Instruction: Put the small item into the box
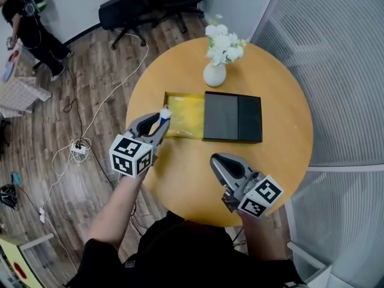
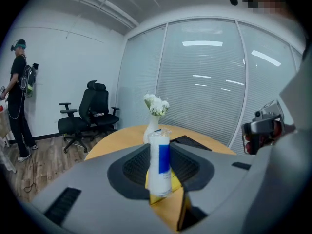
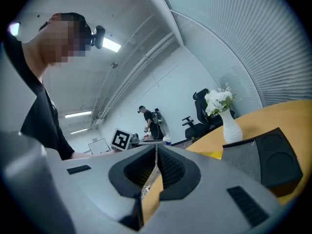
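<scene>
Jaws of the left gripper pinch the small white-and-blue item upright at the open yellow-lined box's left end, while the right gripper's jaws sit pressed together, empty.

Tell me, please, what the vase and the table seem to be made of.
The vase looks like white glazed ceramic: smooth, opaque, faintly shiny. The table looks like wood or wood-look laminate, matte: even honey colour, little visible grain.
</scene>
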### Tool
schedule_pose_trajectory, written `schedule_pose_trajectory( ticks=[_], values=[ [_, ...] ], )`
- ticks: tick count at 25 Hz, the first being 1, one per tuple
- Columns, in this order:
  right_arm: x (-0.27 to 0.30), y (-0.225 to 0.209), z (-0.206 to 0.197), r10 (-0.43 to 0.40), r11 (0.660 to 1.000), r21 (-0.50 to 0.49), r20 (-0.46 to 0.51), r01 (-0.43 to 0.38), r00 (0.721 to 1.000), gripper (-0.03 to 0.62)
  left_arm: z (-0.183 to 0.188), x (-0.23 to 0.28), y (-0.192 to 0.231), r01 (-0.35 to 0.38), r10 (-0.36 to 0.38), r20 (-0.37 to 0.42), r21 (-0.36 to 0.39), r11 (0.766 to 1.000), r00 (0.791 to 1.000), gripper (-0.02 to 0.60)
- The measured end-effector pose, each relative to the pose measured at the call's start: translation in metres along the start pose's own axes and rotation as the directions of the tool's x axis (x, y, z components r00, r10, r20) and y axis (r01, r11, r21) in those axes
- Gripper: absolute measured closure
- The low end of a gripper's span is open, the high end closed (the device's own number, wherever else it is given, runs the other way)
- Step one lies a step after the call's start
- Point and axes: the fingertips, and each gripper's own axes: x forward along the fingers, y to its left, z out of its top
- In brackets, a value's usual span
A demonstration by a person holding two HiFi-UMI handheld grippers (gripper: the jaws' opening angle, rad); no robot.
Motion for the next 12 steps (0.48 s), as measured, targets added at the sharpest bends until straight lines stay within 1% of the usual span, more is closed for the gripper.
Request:
schedule_pose_trajectory(
  ticks=[3, 5, 9, 12],
  values=[
    [0.001, -0.009, -0.001, -0.006, 1.0, 0.012, -0.005, 0.006, 1.0, 0.556, -0.02, 0.027, 0.002, 0.015, -0.014, -0.077, 0.019, 1.0, 0.997, 0.451],
    [0.001, -0.016, -0.001, -0.014, 1.0, 0.019, -0.004, 0.014, 1.0, 0.556, -0.034, 0.044, 0.003, 0.023, -0.019, -0.132, 0.029, 0.999, 0.991, 0.451],
    [-0.002, -0.034, -0.006, -0.039, 0.998, 0.039, -0.009, 0.039, 0.999, 0.556, -0.061, 0.08, 0.005, 0.04, -0.029, -0.233, 0.043, 0.998, 0.972, 0.451],
    [-0.007, -0.044, -0.009, -0.059, 0.997, 0.056, -0.013, 0.059, 0.998, 0.556, -0.077, 0.102, 0.006, 0.052, -0.039, -0.278, 0.038, 0.998, 0.96, 0.45]
  ],
)
